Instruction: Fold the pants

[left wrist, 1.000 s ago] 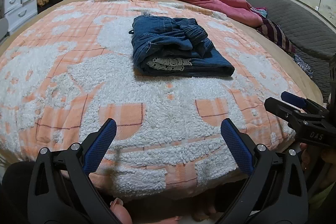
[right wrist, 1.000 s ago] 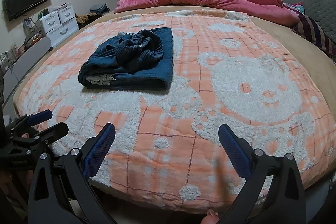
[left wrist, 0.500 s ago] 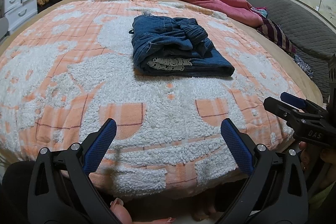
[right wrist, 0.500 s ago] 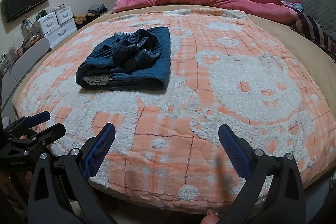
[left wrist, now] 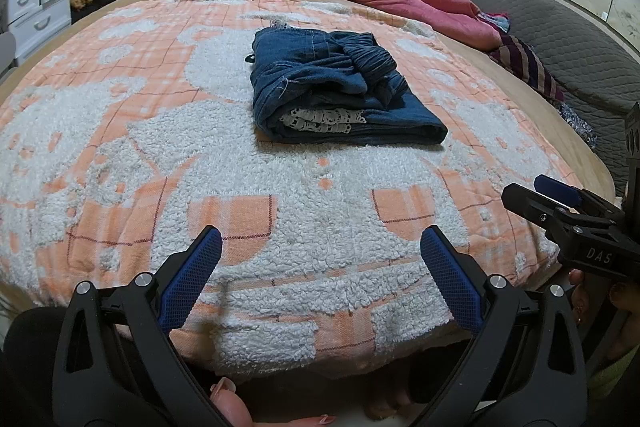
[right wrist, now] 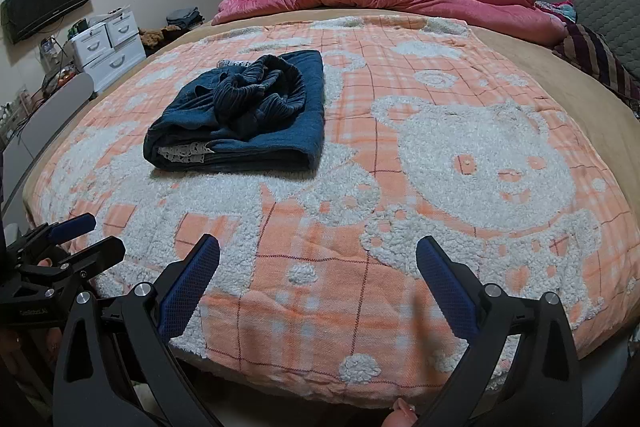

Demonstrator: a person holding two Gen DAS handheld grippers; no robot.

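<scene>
Lying folded in a compact bundle mid-bed, the pants (left wrist: 340, 95) have not shifted over the last second. Both the left gripper (left wrist: 320, 275) and right gripper (right wrist: 318, 277) stay wide, empty, near the blanket's (right wrist: 460, 187) edge; folding looks finished.

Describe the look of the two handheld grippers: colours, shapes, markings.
Both are matte black plastic frames with triangular cut-outs and silver bolt heads. The left gripper and the right gripper each carry two long tapered jaws faced with blue cross-hatched grip pads. From the left camera, the right gripper's side shows white "DAS" lettering. No cables are visible. Painted fingernails peek out below the frames.
</scene>
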